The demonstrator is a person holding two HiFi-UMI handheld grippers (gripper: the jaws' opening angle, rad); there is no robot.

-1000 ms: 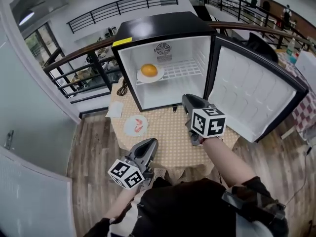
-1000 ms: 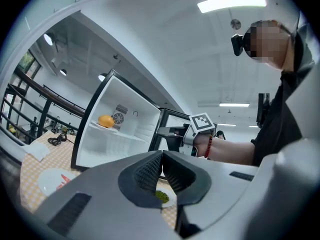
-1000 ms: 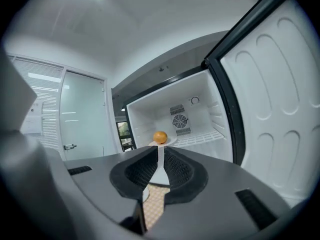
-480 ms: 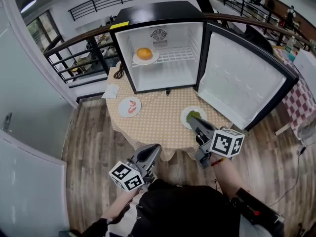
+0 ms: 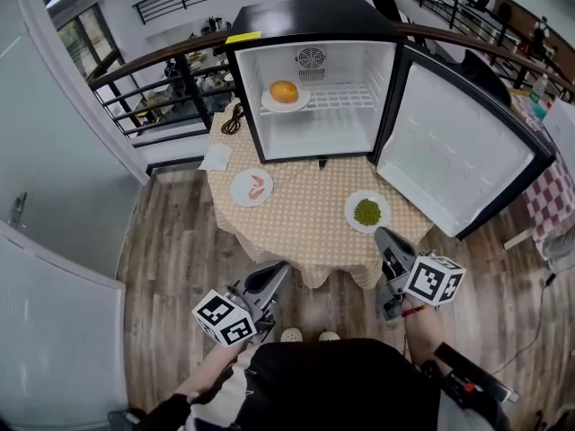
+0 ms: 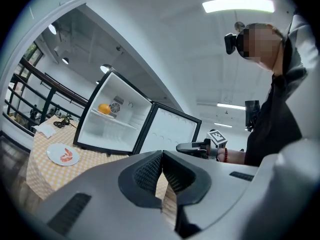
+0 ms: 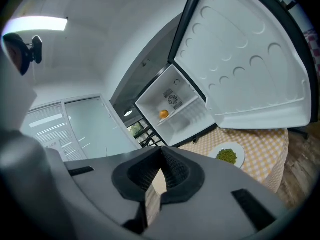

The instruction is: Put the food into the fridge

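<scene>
Pulled my right gripper (image 5: 383,235) back off table (image 5: 305,227); jaws just closed on nothing. Left gripper (image 5: 279,269) jaws pressed together, empty. Greens plate (image 5: 367,212), shrimp plate (image 5: 252,187) still on table; orange (image 5: 284,91) sat on fridge (image 5: 305,16) shelf.

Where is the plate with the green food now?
In the head view, the plate of green food lies on the table's right side, near the open fridge door, just ahead of the right tool.
</scene>
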